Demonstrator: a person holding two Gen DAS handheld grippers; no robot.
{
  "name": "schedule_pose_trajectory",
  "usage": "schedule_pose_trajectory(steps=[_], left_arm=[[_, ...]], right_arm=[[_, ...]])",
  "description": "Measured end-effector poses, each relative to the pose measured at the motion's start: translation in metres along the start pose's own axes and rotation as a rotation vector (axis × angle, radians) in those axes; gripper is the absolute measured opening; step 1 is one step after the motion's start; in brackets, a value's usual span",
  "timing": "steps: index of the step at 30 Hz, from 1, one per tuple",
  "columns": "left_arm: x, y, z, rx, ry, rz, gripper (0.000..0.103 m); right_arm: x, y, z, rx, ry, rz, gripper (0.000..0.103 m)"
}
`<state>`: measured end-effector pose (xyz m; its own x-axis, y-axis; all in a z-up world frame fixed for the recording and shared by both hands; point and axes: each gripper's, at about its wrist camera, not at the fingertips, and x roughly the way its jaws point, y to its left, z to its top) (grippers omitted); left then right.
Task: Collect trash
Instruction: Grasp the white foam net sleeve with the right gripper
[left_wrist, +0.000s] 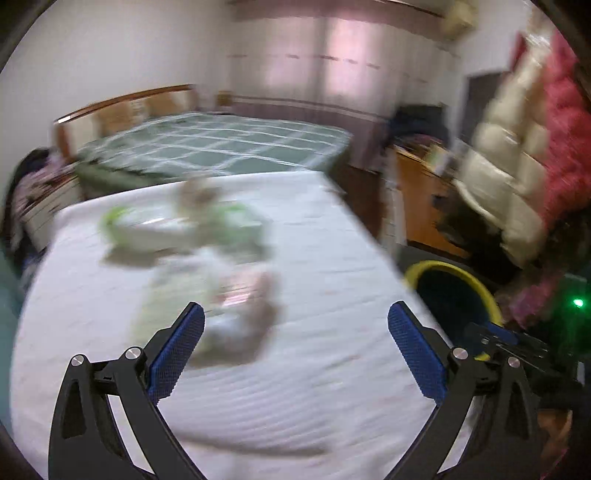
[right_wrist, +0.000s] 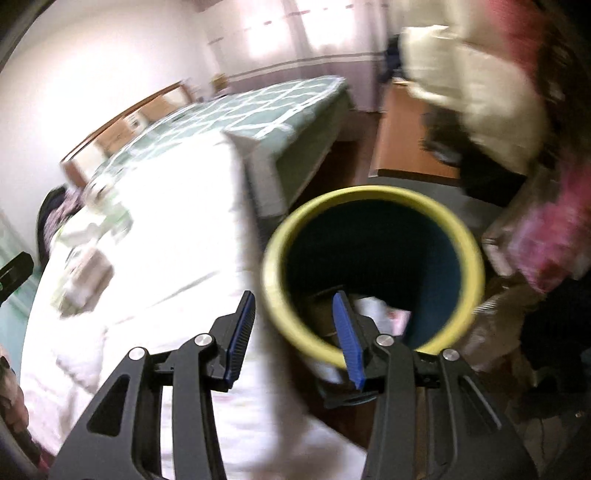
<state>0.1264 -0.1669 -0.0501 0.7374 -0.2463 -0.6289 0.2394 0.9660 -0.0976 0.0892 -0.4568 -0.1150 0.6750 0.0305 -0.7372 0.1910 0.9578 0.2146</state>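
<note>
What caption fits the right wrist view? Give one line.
Open right gripper at the yellow bin rim, trash inside, white table alongside.

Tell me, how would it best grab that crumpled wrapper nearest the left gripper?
Hedged, since the picture is blurred: the left gripper stands open just short of the crumpled wrapper on the white table. The wrapper lies low and flat, so I would come from above, tilted forward, and pinch its raised near edge across the narrow width.

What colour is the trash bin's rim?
Yellow, around a dark interior; the trash bin shows best in the right wrist view.
</note>
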Motion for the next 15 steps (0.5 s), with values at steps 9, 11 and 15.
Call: schedule_pose_trajectory(steps=[9, 11, 15], left_arm=[[-0.053, 0.13, -0.036, -0.194, -0.043, 0.204, 0.098], [-0.06, 0.15, -0.043, -0.22, -0.049, 0.224, 0.098], [-0.073, 0.173, -0.051, -0.258, -0.074, 0.237, 0.098]], right_arm=[[0.018, 0.128, -0.013, -0.237, 0.066, 0.177, 0.049], [0.02, 0.151, -0.016, -0.287, 0.073, 0.198, 0.051], [0.02, 0.196, -0.032, -0.393, 0.091, 0.252, 0.058]])
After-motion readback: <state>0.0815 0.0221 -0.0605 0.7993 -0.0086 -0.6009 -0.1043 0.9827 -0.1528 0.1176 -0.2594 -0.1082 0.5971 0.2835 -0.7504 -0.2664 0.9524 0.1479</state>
